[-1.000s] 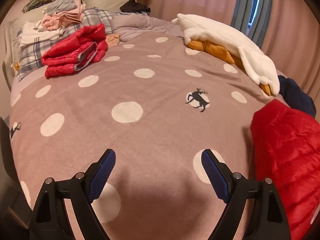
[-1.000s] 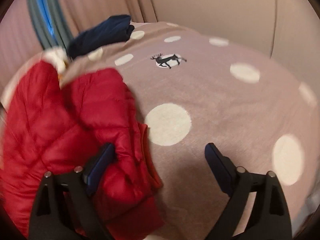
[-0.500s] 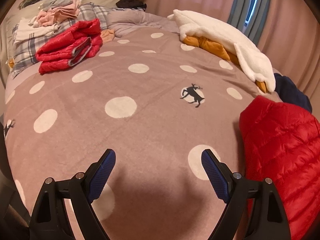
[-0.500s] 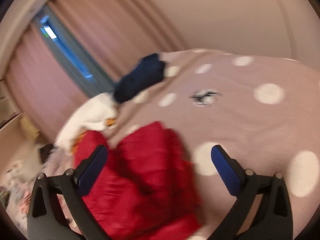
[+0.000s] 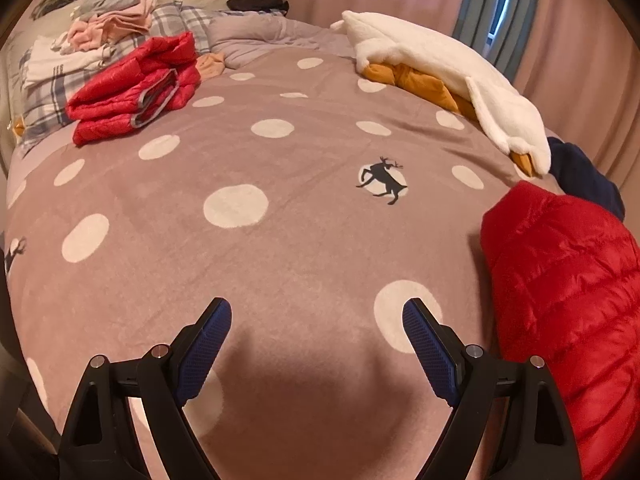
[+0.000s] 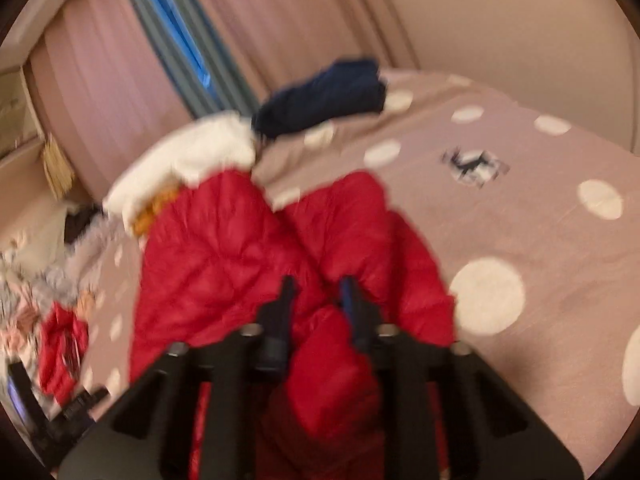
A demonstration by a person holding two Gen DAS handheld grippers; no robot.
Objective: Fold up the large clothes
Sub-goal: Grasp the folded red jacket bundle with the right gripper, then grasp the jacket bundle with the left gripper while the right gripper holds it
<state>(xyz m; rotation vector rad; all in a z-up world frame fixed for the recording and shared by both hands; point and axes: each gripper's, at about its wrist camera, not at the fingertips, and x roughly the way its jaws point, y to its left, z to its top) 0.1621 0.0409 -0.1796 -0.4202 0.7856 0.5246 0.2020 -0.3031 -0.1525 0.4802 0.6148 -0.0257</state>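
With the right gripper point(image 6: 316, 294) seemingly clamped, through blur, on the red puffer jacket point(image 6: 224, 256), drag it left onto bare blanket point(image 5: 280, 264) where the spread-fingered, empty left gripper point(image 5: 316, 320) can pin it.

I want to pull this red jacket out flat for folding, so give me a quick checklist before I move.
1. Right tongs shut on the red jacket: ok.
2. Grip firm enough to pull: cannot tell, the picture is blurred.
3. Left tongs open and holding nothing: ok.
4. Bare stretch of blanket ahead of the left tongs for spreading: ok.
5. Jacket apart from the white fleece: not ok, their edges meet or overlap.
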